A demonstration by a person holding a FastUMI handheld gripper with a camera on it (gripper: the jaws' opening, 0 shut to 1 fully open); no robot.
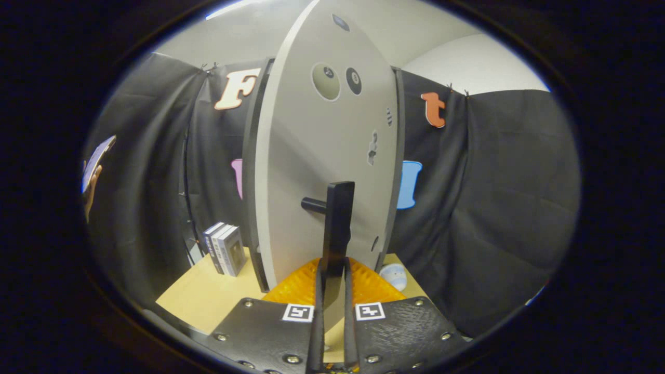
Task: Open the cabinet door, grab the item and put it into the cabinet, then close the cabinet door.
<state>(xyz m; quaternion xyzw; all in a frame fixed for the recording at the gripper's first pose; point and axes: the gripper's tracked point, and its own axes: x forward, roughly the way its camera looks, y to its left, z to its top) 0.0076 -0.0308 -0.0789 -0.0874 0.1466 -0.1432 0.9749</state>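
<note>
Black and upright, the bar handle (337, 228) of a grey cabinet door (322, 171) stands gripped between the two fingers of the hand-held gripper (332, 275), both pads pressing on its lower end, the jaws drawn close together around it. A short black post (313, 205) joins the handle to the door's face just beyond the fingertips. The door rises directly ahead of the fingers, its dark edge (251, 171) running down its left side. It stands on a light wooden tabletop (208, 296). To the left of the door, further back on the tabletop, a small set of grey boxed books (225, 248) stands upright. To the right of the fingers, low beside the door's foot, lies a small pale rounded object (394, 275), too indistinct to identify. Black cloth (493, 197) closes the booth behind.
</note>
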